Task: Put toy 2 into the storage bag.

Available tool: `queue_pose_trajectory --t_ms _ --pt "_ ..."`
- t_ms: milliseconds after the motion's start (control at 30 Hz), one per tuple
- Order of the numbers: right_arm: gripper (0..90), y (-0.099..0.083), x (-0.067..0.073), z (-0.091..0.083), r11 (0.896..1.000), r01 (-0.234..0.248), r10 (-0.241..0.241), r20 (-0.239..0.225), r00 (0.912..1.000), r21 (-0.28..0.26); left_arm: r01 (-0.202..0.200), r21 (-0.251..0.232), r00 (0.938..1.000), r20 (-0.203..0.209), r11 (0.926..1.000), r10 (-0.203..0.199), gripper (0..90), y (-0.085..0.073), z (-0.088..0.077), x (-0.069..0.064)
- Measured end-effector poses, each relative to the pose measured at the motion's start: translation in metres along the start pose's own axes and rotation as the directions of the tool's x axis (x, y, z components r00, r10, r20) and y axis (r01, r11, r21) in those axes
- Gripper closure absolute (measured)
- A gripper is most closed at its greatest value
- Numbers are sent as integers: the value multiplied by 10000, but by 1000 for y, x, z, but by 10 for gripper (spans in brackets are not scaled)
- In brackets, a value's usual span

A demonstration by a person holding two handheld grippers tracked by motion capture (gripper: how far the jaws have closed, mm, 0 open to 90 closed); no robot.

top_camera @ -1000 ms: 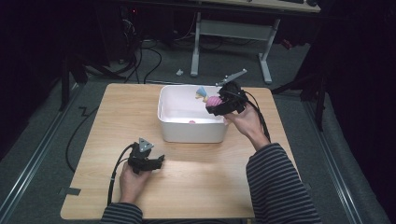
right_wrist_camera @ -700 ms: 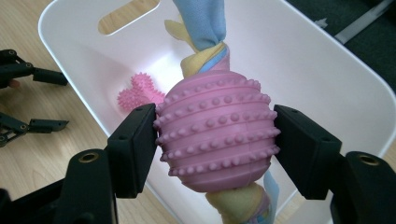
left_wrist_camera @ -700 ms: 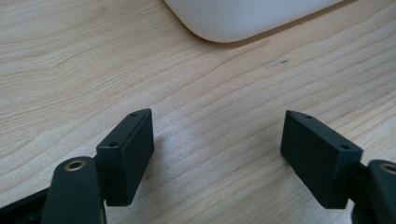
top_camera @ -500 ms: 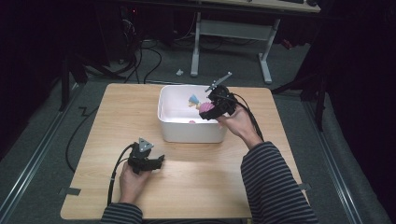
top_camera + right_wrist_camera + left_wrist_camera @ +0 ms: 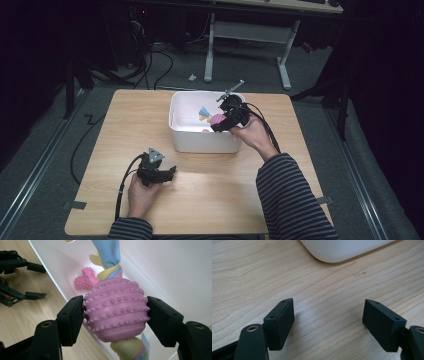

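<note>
Carrying pink toy [image 5: 115,310] deeper over tub [image 5: 186,141]

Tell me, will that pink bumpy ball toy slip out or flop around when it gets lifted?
Probably not slip: the pink ball has ridges and bumps, and the right gripper squeezes both its sides. The cloth ends knotted through it look soft, so they'd likely dangle. It seems light, though I can't be sure.
</note>
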State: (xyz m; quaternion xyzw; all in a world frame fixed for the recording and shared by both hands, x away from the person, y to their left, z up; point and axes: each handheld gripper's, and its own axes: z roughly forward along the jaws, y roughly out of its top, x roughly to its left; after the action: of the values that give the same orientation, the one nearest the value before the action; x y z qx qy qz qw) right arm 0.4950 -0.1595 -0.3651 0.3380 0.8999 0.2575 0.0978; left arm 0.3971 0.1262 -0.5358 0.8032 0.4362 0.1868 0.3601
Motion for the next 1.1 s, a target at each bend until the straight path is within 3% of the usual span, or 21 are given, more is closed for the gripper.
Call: queue_pose_trajectory --t_ms 300,500,700,900,1100 --pt "304 -5 0 -6 9994 -202 202 -21 9998 -263 1 -9 10000 -2 10000 -1 258 0 0 0" --pt "314 -17 -4 -16 9956 -331 345 139 9993 -874 3 -9 10000 -6 10000 -3 259 0 0 0" --pt "339 -37 -4 -36 9852 -505 588 458 9972 -1637 3 -12 10000 -9 10000 -3 259 0 0 0" --pt "353 -59 -4 -55 9675 -815 1000 662 9928 -2394 12 -10 10000 0 10000 -12 259 0 0 0" --pt "362 -84 -1 -68 9545 -1053 1326 809 9879 -2791 16 -7 10000 18 10000 -16 259 0 0 0"
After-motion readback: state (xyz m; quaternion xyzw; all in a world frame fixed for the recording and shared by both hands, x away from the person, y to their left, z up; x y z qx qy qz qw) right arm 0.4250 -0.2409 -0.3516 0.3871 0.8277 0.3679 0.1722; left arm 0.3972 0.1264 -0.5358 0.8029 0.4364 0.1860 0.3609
